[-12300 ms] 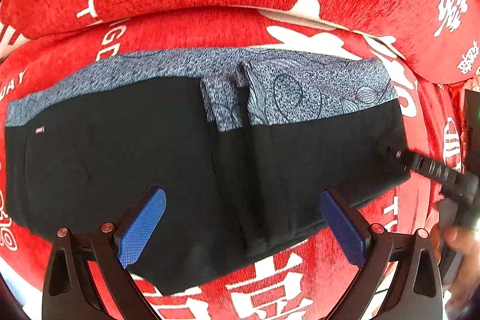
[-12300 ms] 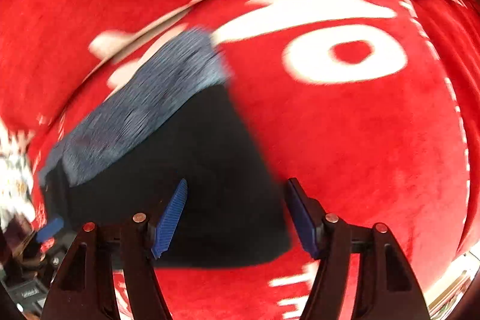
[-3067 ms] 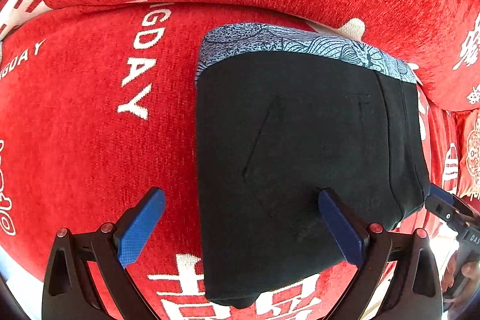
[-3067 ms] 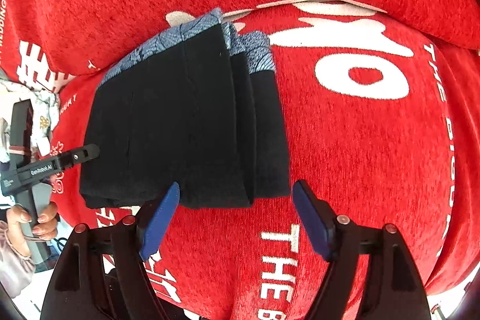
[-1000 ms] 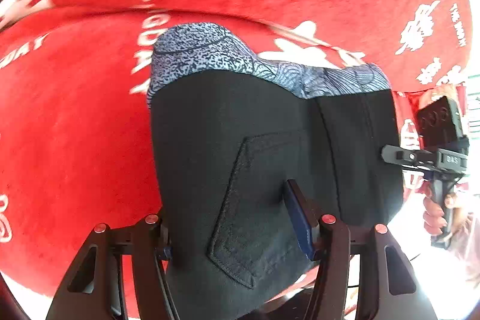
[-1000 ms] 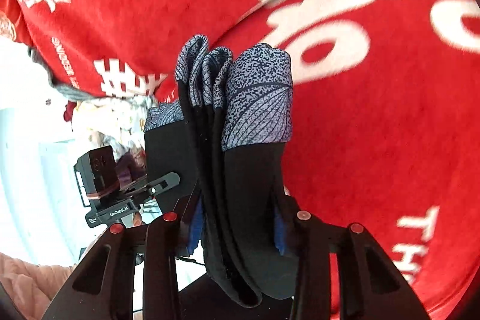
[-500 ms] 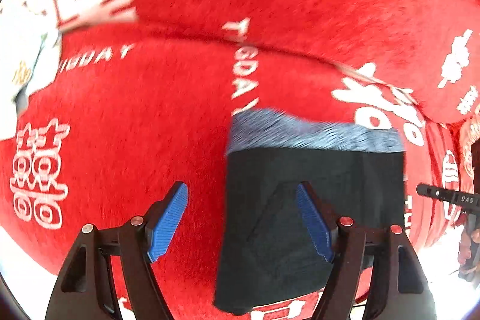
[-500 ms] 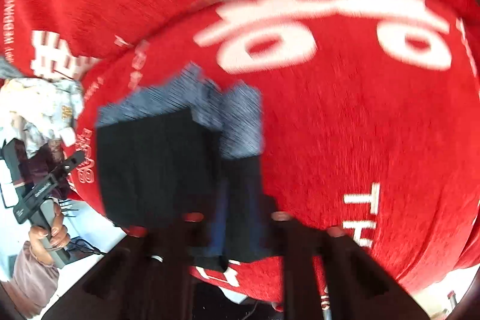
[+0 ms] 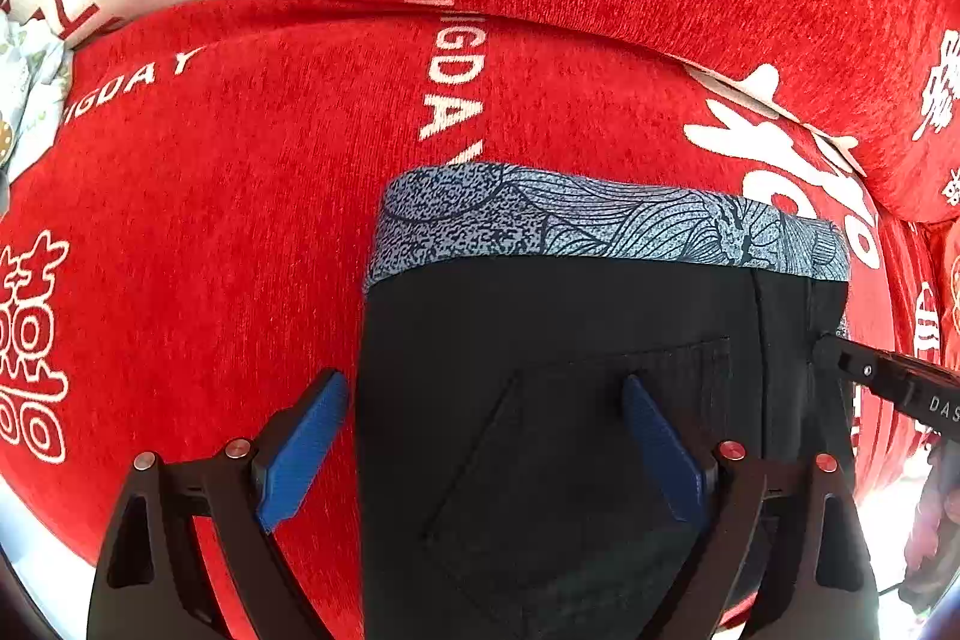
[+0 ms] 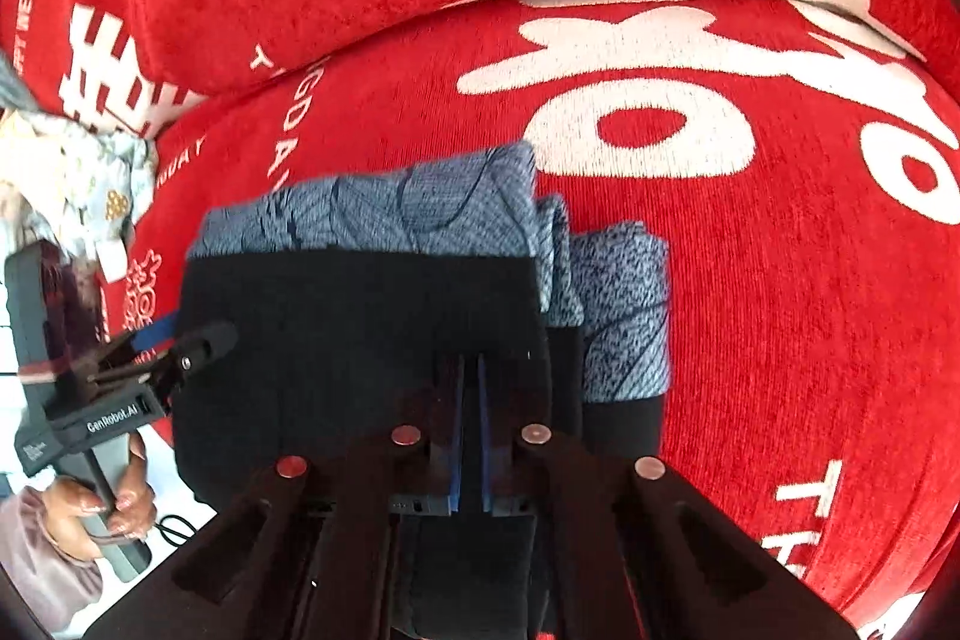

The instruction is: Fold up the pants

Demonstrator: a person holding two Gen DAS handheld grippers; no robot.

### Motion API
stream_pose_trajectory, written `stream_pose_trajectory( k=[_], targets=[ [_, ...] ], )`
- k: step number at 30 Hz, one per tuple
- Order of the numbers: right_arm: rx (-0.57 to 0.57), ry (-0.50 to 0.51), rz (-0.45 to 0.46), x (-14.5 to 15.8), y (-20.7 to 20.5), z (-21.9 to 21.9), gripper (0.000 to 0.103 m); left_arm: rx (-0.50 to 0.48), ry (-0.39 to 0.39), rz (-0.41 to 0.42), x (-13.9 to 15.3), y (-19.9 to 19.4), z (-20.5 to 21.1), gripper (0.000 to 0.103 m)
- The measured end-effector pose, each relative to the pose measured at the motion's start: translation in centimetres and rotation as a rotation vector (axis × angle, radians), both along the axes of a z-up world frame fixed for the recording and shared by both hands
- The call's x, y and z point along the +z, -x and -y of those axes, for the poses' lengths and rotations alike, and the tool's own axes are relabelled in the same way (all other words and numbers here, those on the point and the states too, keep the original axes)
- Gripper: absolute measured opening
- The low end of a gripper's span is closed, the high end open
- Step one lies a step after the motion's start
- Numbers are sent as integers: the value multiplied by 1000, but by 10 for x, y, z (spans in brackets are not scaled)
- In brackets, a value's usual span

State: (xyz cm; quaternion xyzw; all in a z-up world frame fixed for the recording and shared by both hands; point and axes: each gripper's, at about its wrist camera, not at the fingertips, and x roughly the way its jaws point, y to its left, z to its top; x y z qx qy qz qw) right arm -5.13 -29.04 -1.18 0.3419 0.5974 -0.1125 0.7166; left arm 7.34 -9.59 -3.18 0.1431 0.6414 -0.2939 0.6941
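Left hand-held gripper [image 9: 483,436] gapes over folded pants [image 9: 570,400]; right hand-held gripper [image 10: 470,382] closed above them

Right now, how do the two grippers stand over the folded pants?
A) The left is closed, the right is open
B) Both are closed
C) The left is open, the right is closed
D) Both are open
C: the left gripper has its blue pads spread wide above the black pants, while the right gripper has its pads pressed nearly together over the pants, with no cloth seen between them.
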Motion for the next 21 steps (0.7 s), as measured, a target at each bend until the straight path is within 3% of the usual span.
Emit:
stream_pose_trajectory(
  k=[3, 12, 13, 14, 17, 19, 21],
  targets=[
    [-8, -12, -12, 8, 0, -1, 4, -22, -47, 37, 11, 7, 0, 94],
    [-53, -20, -76, 44, 36, -15, 16, -33, -79, 43, 52, 34, -13, 94],
    [-51, -18, -82, 47, 40, -17, 20, -36, -90, 44, 57, 38, -14, 95],
    [-49, -16, -89, 51, 43, -21, 24, -38, -101, 40, 61, 40, -16, 103],
    [-58, -18, -100, 64, 51, -32, 39, -38, -105, 26, 73, 48, -21, 103],
    [-58, -10, -106, 73, 53, -39, 57, -45, -104, 25, 83, 54, -25, 103],
    [-42, 12, -105, 85, 53, -48, 64, -54, -104, 38, 96, 60, -26, 103]
  ],
)
